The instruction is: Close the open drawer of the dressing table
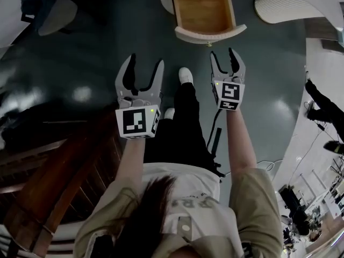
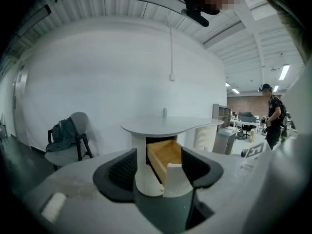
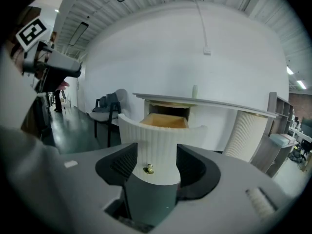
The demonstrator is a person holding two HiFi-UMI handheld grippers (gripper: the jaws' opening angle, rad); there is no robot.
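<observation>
The dressing table's drawer [image 1: 204, 9] stands pulled out, showing a wooden inside and a white ribbed front [image 1: 210, 35]. In the right gripper view that front [image 3: 161, 140] fills the gap ahead, and its small brass knob [image 3: 148, 169] shows low between the jaws, apart from them. My right gripper [image 1: 226, 58] is open, a short way in front of the drawer front and touching nothing. Further left and further back, my left gripper [image 1: 143, 71] is also open and empty. The left gripper view shows the drawer [image 2: 165, 152] from its side under the white tabletop [image 2: 165, 126].
A chair with a dark bag [image 2: 66, 135] stands left of the table against the white wall. A ribbed white column [image 2: 204, 138] and a person [image 2: 272, 116] are to the right. Dark wooden furniture [image 1: 48, 181] lies at my left. A small bottle [image 2: 165, 112] stands on the tabletop.
</observation>
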